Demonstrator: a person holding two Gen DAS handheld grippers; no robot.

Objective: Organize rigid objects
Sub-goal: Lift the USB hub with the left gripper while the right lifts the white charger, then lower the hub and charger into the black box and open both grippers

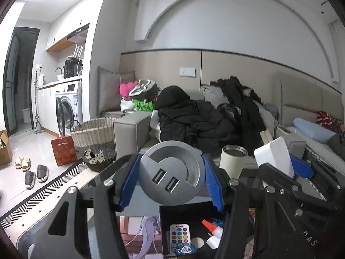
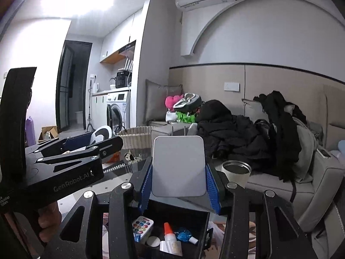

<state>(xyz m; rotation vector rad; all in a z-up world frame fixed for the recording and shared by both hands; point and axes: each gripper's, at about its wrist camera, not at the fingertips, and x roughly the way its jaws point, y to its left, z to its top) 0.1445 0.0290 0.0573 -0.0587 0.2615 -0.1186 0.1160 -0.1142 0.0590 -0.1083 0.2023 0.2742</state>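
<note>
My left gripper (image 1: pixel 170 179) is shut on a round grey USB socket hub (image 1: pixel 171 172) and holds it above a black open box (image 1: pixel 166 215). My right gripper (image 2: pixel 179 178) is shut on a white plug adapter (image 2: pixel 178 166) and holds it above the same black box (image 2: pixel 204 218). The box holds a small white remote with coloured buttons (image 1: pixel 179 236), a glue bottle (image 2: pixel 169 236), a white disc (image 2: pixel 153 241) and a blue item (image 2: pixel 183 236). The right gripper with the adapter (image 1: pixel 275 156) shows at the right of the left wrist view. The left gripper (image 2: pixel 86 144) shows at the left of the right wrist view.
A cream cup with a metal rim (image 1: pixel 232 161) stands on the glass table (image 1: pixel 151 209) beyond the box. A grey sofa (image 2: pixel 312 183) with black coats (image 1: pixel 194 120) lies behind. A wicker basket (image 1: pixel 94 138), a red bag (image 1: pixel 63 150) and slippers (image 1: pixel 35 174) are on the floor at left.
</note>
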